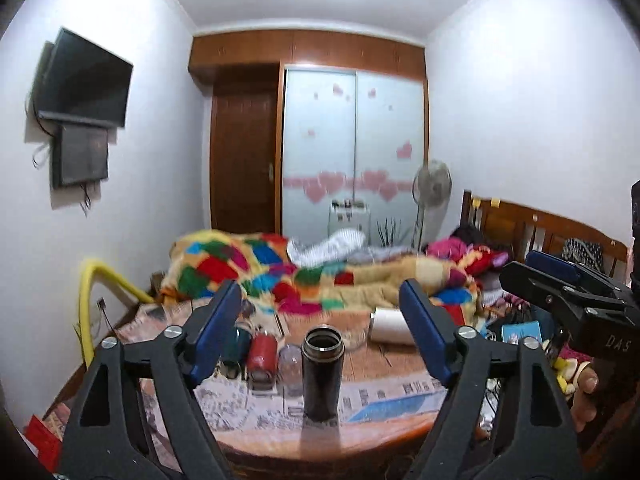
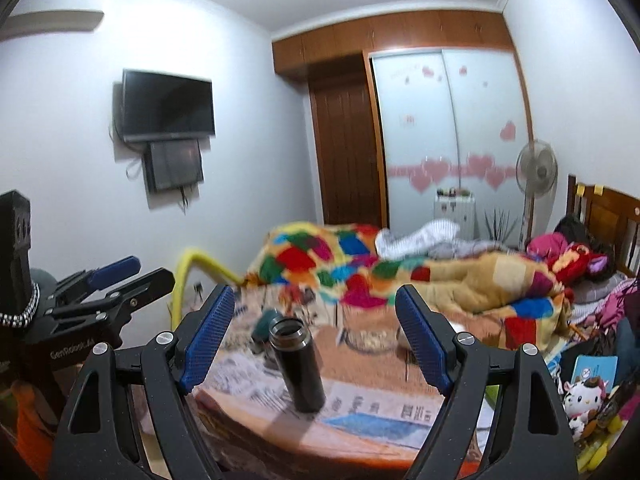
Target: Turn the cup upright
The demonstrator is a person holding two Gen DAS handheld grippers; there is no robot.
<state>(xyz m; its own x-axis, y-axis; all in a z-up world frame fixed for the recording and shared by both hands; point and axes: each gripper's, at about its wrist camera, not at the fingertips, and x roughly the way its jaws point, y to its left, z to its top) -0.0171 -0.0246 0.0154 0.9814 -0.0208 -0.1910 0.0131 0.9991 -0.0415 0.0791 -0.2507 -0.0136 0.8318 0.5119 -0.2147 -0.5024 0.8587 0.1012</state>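
On a round wooden table (image 1: 372,436) spread with newspaper (image 1: 256,404), a dark cylindrical metal cup (image 1: 322,376) stands upright, its open mouth facing up. The left gripper (image 1: 320,336) hovers with its 2 blue-padded fingers (image 1: 216,332) spread wide apart; the cup sits centred between them, touching neither. The right gripper (image 2: 316,336) is likewise spread wide and empty, the cup (image 2: 298,364) between its fingers, nearer the left one. Behind the cup lies a red cylindrical can (image 1: 262,354) on its side.
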